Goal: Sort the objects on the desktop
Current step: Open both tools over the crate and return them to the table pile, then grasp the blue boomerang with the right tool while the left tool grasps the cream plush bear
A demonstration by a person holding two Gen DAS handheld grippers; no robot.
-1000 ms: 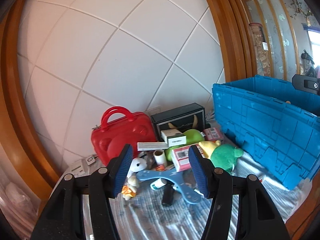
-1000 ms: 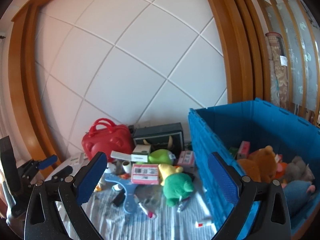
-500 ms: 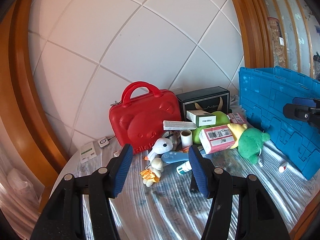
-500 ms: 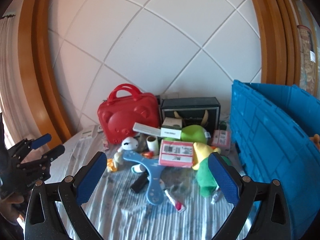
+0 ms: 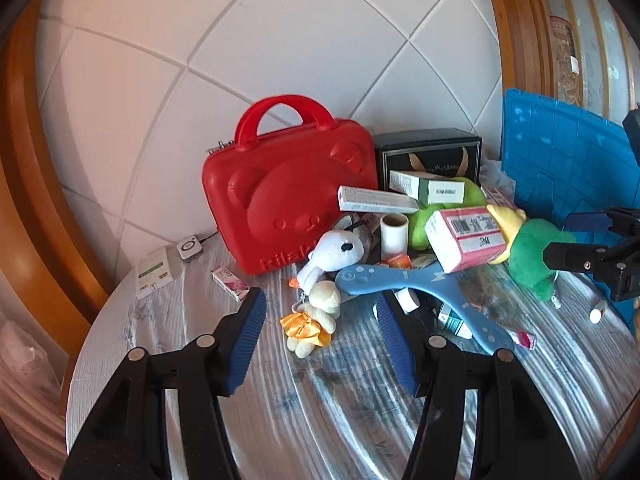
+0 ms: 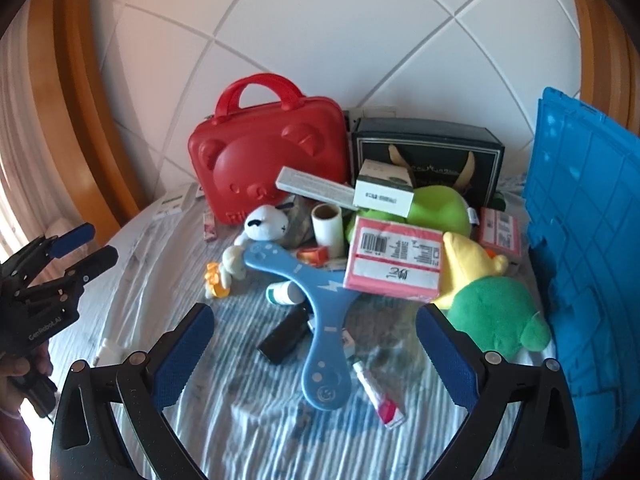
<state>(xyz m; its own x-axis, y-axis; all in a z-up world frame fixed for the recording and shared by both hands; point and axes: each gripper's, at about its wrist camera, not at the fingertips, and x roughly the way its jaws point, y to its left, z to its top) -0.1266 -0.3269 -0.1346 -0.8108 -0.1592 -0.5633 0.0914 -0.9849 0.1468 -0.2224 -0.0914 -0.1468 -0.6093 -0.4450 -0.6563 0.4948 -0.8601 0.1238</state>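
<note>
Left gripper (image 5: 320, 320): jaws spread, nothing between them.
Right gripper (image 6: 316, 340): jaws spread wider, also empty.
Small bear keychain (image 5: 314, 322): on the table (image 5: 280, 420), straight ahead between the left jaws, long axis running fore-and-aft.
Nearer hand: left.
Blue crate (image 6: 580, 240): far right, well apart from the keychain.

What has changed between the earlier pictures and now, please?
Both grippers swung left, away from the blue crate, and moved closer to the clutter; the left gripper now faces the small plush. Nothing was grasped; both fingers stayed open, and the objects stayed put.
</note>
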